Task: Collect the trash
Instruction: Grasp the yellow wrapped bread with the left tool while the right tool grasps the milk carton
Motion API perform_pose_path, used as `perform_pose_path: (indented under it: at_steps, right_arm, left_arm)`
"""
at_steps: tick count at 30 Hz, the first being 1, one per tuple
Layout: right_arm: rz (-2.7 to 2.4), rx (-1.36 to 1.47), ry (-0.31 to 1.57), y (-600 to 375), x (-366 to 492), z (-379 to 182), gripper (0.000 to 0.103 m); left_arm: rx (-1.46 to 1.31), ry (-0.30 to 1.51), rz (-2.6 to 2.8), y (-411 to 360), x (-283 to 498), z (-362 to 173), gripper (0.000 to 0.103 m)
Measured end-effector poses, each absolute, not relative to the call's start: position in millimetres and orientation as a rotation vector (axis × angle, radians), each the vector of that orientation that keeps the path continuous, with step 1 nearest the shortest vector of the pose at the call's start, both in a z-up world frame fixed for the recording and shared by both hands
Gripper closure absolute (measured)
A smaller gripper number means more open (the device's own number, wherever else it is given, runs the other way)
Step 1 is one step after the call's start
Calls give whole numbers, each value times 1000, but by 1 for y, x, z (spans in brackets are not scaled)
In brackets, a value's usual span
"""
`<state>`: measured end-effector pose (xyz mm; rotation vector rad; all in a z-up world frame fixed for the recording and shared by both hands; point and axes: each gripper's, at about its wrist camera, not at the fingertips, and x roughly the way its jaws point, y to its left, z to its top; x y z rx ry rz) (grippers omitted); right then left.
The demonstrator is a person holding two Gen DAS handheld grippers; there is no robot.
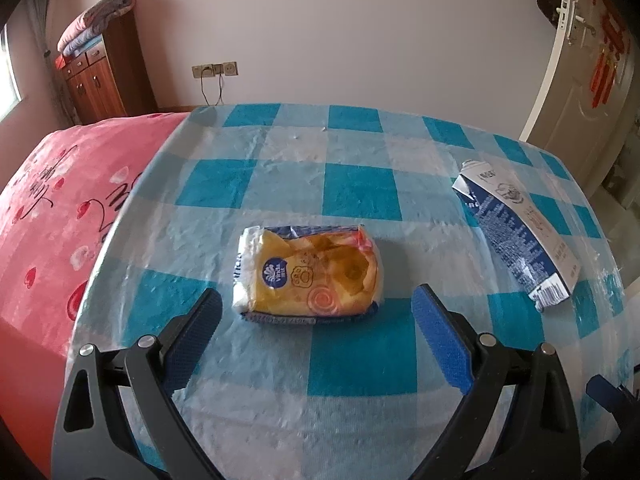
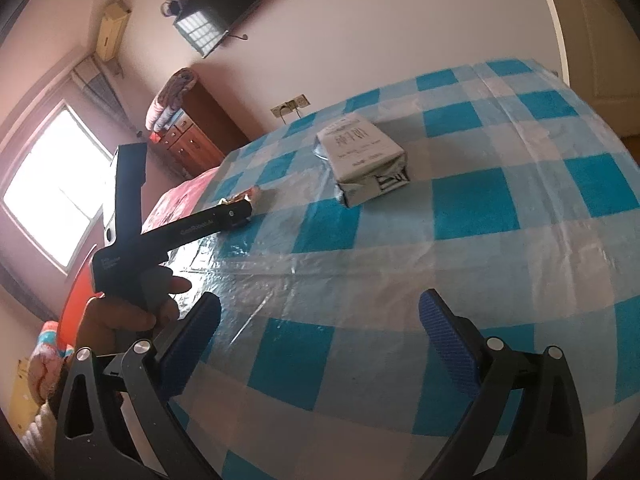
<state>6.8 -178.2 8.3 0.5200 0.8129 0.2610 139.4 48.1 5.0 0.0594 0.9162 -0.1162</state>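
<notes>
Tissue pack (image 1: pixel 308 274) mid-table, before spread left gripper (image 1: pixel 316 312).

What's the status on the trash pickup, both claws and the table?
Left claw open, lined up on yellow tissue pack. Right claw open, empty, short of flattened milk carton. Both items lie on checkered table. Nothing blocking.

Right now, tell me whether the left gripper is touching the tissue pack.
Apart. The left wrist view shows the left gripper open, tablecloth visible between each pad and the tissue pack.
</notes>
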Motion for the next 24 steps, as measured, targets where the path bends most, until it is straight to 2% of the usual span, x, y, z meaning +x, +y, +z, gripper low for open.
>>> perform_pose_path:
  at_steps: [14, 19, 21, 24]
  right_arm:
    - [258, 485, 835, -175, 6, 6, 5]
    - [254, 478, 842, -174, 8, 7, 5]
    - [248, 468, 846, -173, 9, 8, 5]
    - [237, 455, 855, -171, 11, 9, 5]
  left_arm:
    - [22, 915, -109, 50, 155, -1, 7]
    - [29, 899, -105, 51, 153, -1, 21]
    - [26, 896, -109, 51, 153, 0, 22]
    - [27, 891, -104, 52, 151, 0, 28]
